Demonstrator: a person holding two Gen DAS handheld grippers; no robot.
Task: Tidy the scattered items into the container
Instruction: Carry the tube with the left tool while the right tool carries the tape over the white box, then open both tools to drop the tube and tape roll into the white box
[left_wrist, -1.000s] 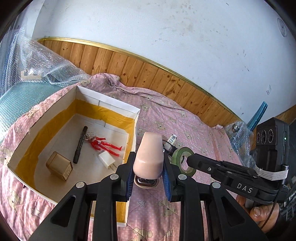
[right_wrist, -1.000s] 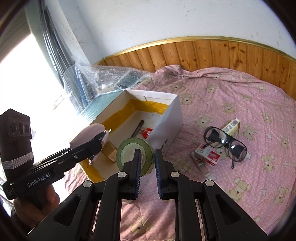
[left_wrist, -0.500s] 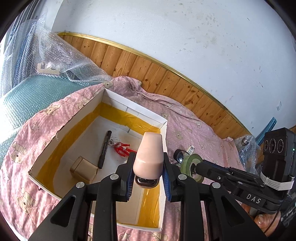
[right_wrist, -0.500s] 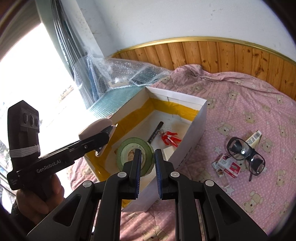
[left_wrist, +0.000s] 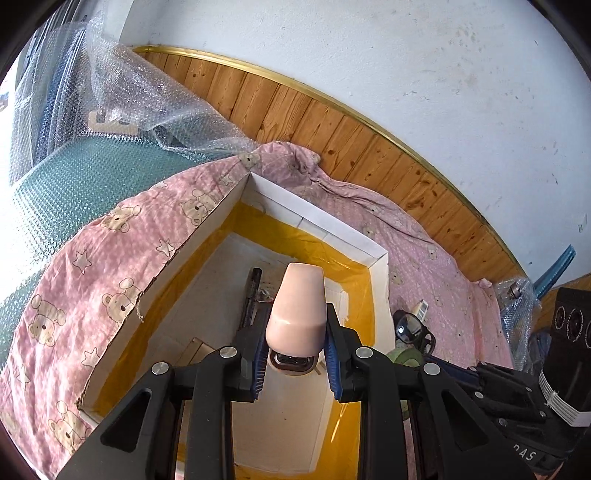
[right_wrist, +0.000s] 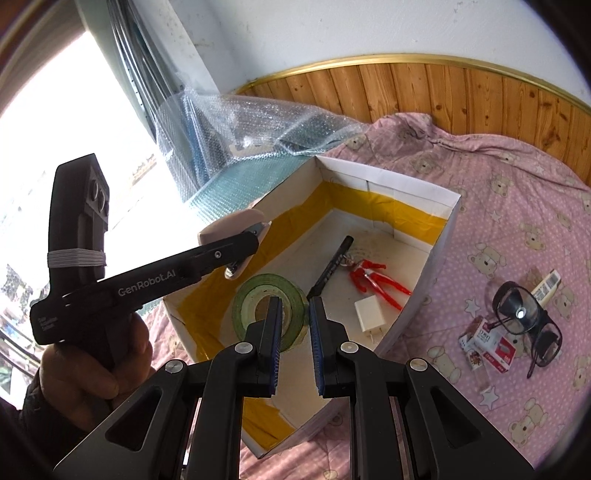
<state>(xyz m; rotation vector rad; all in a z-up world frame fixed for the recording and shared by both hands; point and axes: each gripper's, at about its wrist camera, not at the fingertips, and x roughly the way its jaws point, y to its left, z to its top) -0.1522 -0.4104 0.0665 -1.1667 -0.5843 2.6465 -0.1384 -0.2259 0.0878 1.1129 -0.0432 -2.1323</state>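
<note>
White cardboard box (right_wrist: 413, 192), inner walls banded with yellow tape, is sitting open on a bed under a pink bear-print sheet (right_wrist: 517, 192). Left gripper (left_wrist: 295, 354) is hanging over the box interior, fingers clamping a beige taper-shaped item (left_wrist: 301, 306) between the blue pads. Right gripper (right_wrist: 294, 328) is hovering over the box's near corner; a green tape roll (right_wrist: 258, 299) is lying against the left finger, a clear gap is showing beside the right finger, so I cannot tell whether the roll is gripped.

Right view only: "GenRobot.AI" is reading along the left gripper's arm, with a hand (right_wrist: 85, 365) wrapping its handle. Left view only: letters "DAS" on the right gripper's body.

Count inside box, right view: one black pen-like stick (right_wrist: 332, 267), one red figure (right_wrist: 376, 280), one white charger plug (right_wrist: 370, 315). The left view is adding one tan carton (left_wrist: 199, 350), partly hidden.

On the sheet outside: one pair of dark glasses (right_wrist: 528, 317), one red-white packet (right_wrist: 491, 343), one barcoded item (right_wrist: 546, 288).
</note>
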